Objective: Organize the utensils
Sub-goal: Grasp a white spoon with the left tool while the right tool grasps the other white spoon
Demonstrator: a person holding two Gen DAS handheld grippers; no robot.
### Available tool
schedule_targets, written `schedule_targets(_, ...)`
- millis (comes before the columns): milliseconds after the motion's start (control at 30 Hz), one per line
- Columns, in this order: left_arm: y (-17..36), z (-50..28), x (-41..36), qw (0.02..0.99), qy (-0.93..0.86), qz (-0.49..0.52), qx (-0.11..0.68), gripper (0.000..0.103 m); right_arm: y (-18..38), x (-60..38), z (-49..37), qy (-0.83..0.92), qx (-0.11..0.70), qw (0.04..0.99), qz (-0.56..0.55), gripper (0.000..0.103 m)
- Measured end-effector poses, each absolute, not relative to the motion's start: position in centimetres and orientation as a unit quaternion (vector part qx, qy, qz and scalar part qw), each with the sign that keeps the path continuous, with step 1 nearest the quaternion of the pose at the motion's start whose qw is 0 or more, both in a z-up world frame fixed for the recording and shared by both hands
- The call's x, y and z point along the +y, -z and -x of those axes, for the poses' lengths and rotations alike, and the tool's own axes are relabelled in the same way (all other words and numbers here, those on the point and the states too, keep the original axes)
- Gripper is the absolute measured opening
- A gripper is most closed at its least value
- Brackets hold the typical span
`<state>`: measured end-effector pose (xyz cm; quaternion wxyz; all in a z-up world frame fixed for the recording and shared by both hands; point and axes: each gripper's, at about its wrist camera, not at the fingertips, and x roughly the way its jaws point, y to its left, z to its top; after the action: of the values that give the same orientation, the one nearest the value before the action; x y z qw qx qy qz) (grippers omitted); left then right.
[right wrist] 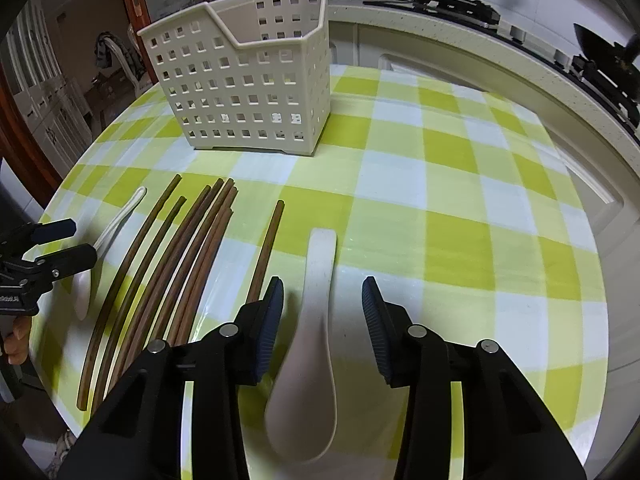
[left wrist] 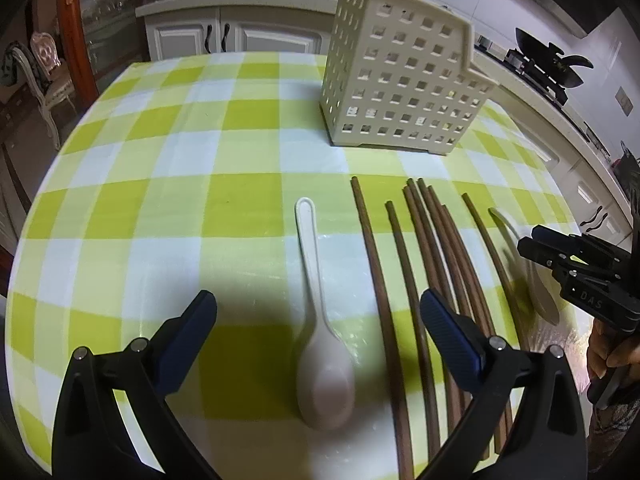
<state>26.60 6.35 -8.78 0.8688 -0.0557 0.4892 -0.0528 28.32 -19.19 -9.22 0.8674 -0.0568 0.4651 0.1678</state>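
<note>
**Entry: two spoons, a row of chopsticks, one empty holder**

1. Left hand-held gripper (left wrist: 318,316). We find its jaws spread wide, holding nothing, poised over a white spoon (left wrist: 322,344) that lies flat, bowl toward the camera. We judge the wide opening suits a grasp across the spoon's neck.

2. Right hand-held gripper (right wrist: 322,304). Also open and empty, straddling the handle of the second spoon (right wrist: 308,340), which lies between its fingers; contact cannot be confirmed. We read this as a grasp about to be made.

3. Wooden chopsticks (left wrist: 428,248). Several lie side by side between the two spoons, tips pointing toward the holder, presumably laid out for picking one kind at a time.

4. Perforated utensil holder (right wrist: 248,92). It stands upright at the far side of the green-checked tabletop (right wrist: 440,184), well apart from every utensil.

5. Differences between views. The right wrist view looks over the holder's lowered rim into what shows as an empty interior; the left wrist view shows only its outer walls. The left view shows the second spoon blurred at the edge, beside the other gripper.
</note>
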Motion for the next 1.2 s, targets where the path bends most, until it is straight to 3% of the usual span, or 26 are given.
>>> schedule_targets(67,9.2,-27.2,6.4,0.865,0.054,0.051,0.496,0.093,9.4,-18.9,-28.8,-0.168,0.47,0.865,0.062,0.039)
schedule_targets(200,10.0,-28.7,6.1,0.862,0.049,0.031,0.504,0.073,9.5,-18.7,-29.5,-0.169,0.472,0.863,0.067,0.039)
schedule_targets(367,9.8,-29.3,6.1,0.871,0.033,0.012,0.489,0.064,9.6,-18.7,-30.0,-0.171,0.471,0.862,0.069,0.039)
schedule_targets(433,9.9,-29.7,6.2,0.867,0.036,0.011,0.497,0.051,9.7,-18.7,-30.2,-0.17,0.472,0.862,0.073,0.039)
schedule_targets(633,10.0,-30.4,5.6,0.865,0.036,-0.009,0.501,0.032,9.8,-18.7,-30.7,-0.171,0.475,0.859,0.08,0.034)
schedule_targets(733,9.9,-30.2,4.8,0.861,0.051,-0.011,0.506,0.026,10.1,-18.7,-30.7,-0.175,0.479,0.856,0.083,0.031)
schedule_targets(967,9.9,-30.3,4.2,0.859,0.05,-0.019,0.509,0.022,10.5,-18.3,-30.9,-0.181,0.485,0.85,0.092,0.028)
schedule_targets(1067,9.9,-30.5,4.0,0.857,0.05,-0.024,0.512,0.012,10.4,-18.2,-31.1,-0.183,0.488,0.848,0.094,0.023)
schedule_targets(1200,9.8,-30.5,3.7,0.855,0.056,-0.027,0.515,0.011,10.4,-17.7,-31.0,-0.188,0.489,0.846,0.1,0.02)
